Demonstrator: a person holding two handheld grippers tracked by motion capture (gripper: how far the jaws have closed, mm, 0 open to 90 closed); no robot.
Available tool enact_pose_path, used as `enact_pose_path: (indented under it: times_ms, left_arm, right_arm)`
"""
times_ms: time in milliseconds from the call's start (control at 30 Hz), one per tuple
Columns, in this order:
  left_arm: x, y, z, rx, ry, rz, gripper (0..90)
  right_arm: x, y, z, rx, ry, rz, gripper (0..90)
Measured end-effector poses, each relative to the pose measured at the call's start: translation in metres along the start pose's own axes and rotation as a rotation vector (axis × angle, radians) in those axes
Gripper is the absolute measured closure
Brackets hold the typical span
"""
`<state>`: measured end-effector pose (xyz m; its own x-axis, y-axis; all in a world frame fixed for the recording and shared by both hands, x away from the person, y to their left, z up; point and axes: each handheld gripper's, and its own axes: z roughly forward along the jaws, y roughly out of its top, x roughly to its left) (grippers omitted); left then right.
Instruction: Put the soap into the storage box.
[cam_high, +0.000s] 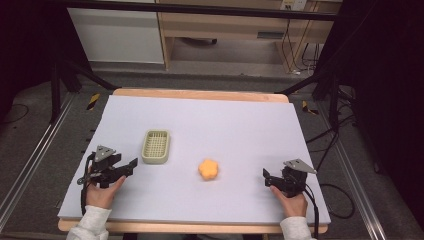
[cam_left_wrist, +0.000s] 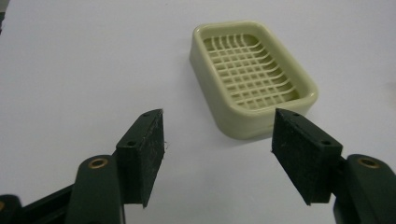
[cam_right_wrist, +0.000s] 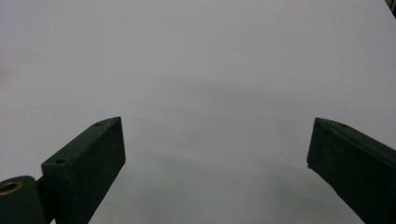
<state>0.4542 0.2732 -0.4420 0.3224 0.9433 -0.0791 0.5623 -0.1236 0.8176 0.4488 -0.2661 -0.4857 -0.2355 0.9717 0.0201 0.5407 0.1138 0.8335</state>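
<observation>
Soap dish (cam_left_wrist: 252, 77): pale green plastic, rounded rectangle with slotted grid floor, sitting flat on the white table cover (cam_high: 240, 125) left of centre. Likely light, stiff, somewhat slick; best taken across the short sides at the rim. Orange flower-shaped piece (cam_high: 209, 169) lies at its 4 o'clock, apart, probably soft. Left gripper (cam_left_wrist: 219, 140) at dish's 7 o'clock, jaws apart, empty. Right gripper (cam_high: 267, 178) far at 4 o'clock, jaws wide, empty.
</observation>
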Motion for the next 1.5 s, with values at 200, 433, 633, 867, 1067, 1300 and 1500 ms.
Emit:
enact_pose_path:
  times_ms: [200, 433, 633, 867, 1067, 1300, 1500]
  left_arm:
    - [-0.006, 0.007, -0.006, -0.02, -0.024, 0.006, 33.9]
    - [-0.014, 0.012, -0.008, -0.032, -0.045, 0.03, 33.7]
    - [-0.018, 0.02, -0.008, -0.042, -0.071, 0.049, 32.0]
    - [-0.026, 0.026, -0.005, -0.04, -0.082, 0.072, 31.0]
    - [-0.036, 0.031, -0.001, -0.033, -0.096, 0.093, 30.1]
    - [-0.05, 0.04, 0.004, -0.046, -0.117, 0.105, 28.7]
    - [-0.057, 0.044, 0.007, -0.044, -0.126, 0.118, 28.7]
  right_arm:
    - [-0.001, 0.0, -0.001, -0.002, 0.001, 0.022, 4.6]
    - [-0.001, -0.001, 0.0, -0.003, -0.007, 0.02, 4.5]
    - [0.0, -0.001, 0.0, -0.005, -0.024, 0.013, 4.6]
    - [0.0, -0.001, 0.0, 0.0, -0.025, 0.012, 4.6]
    - [0.0, -0.001, 0.0, 0.0, -0.023, 0.012, 4.6]
    - [0.0, -0.001, 0.0, 0.0, -0.022, 0.01, 4.6]
    - [0.0, -0.001, 0.0, 0.001, -0.021, 0.012, 4.6]
